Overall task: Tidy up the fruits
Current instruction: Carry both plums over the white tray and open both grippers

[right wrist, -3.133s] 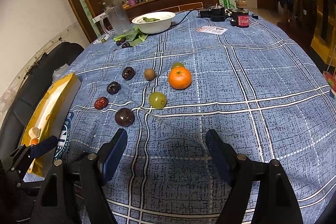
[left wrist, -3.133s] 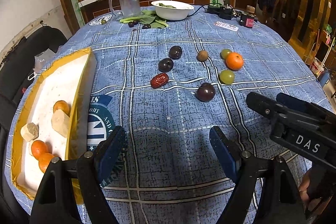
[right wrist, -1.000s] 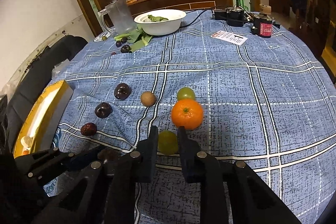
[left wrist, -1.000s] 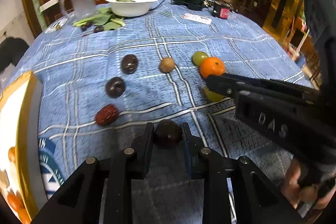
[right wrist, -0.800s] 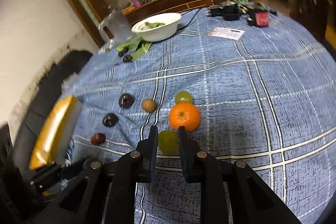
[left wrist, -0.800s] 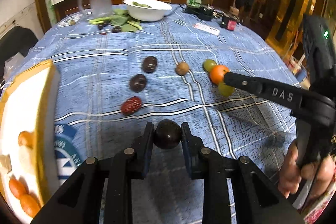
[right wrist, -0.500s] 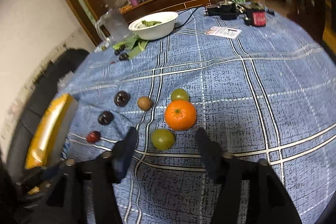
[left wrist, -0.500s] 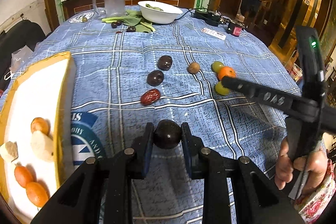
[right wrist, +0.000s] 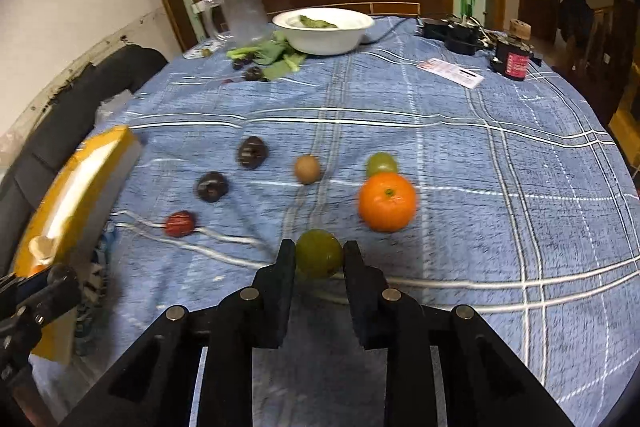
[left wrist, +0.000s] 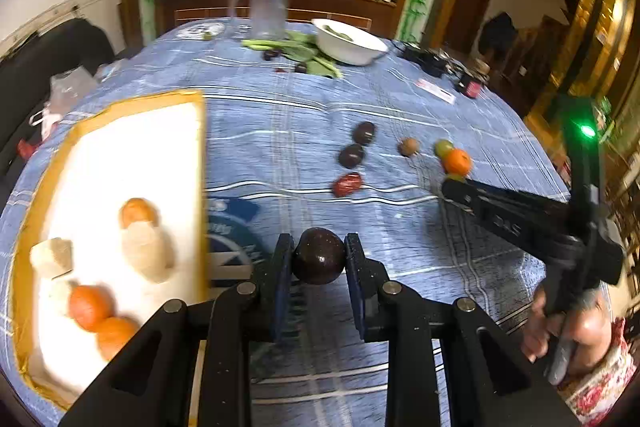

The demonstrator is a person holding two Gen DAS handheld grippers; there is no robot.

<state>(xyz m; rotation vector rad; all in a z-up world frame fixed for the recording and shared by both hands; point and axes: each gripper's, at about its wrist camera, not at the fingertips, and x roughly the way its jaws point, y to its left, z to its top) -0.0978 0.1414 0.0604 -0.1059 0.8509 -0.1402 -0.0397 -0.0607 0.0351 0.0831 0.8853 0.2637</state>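
While the left gripper [left wrist: 319, 259] is pinching a dark plum [left wrist: 319, 256] just beside the yellow tray [left wrist: 199, 163], the right gripper [right wrist: 319, 261], jaws just closed again, is clamping a green fruit [right wrist: 319, 253] on the blue tablecloth [right wrist: 460, 163]; an orange [right wrist: 386, 201] is sitting just beyond it.

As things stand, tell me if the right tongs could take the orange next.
Probably not yet. The right tongs are already shut on the green fruit, so that must be set down first. Otherwise the orange lies close ahead on bare cloth, with only the second green fruit touching its far side.
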